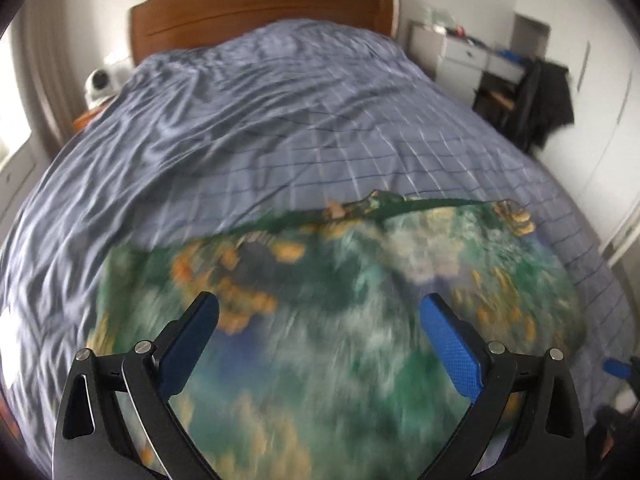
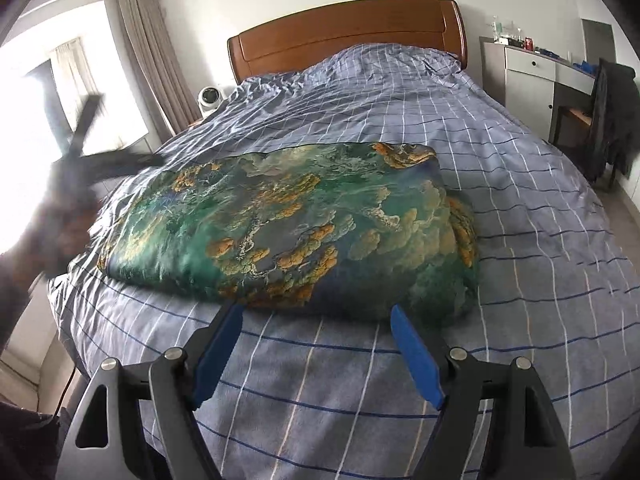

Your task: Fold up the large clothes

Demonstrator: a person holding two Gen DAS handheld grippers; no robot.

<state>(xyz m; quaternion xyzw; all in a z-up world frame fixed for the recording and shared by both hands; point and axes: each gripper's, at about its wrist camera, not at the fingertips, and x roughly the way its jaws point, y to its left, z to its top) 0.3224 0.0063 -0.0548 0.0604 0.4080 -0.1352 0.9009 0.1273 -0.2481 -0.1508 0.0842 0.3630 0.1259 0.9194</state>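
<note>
A large green garment (image 2: 296,224) with orange, white and blue patches lies folded flat on the bed's blue checked cover (image 2: 500,184). In the right wrist view my right gripper (image 2: 317,312) stands open just short of its near edge, nothing between the blue pads. The left gripper (image 2: 86,160) appears there as a dark blur at the garment's left end. In the left wrist view the garment (image 1: 340,312) is smeared by motion and fills the lower half. My left gripper (image 1: 319,304) hovers open above it, jaws wide apart and empty.
A wooden headboard (image 2: 348,28) closes the far end of the bed. A small white fan (image 2: 210,100) sits at the left of the bed by the curtain. A grey desk (image 2: 532,76) and a chair with dark clothes (image 2: 612,120) stand on the right.
</note>
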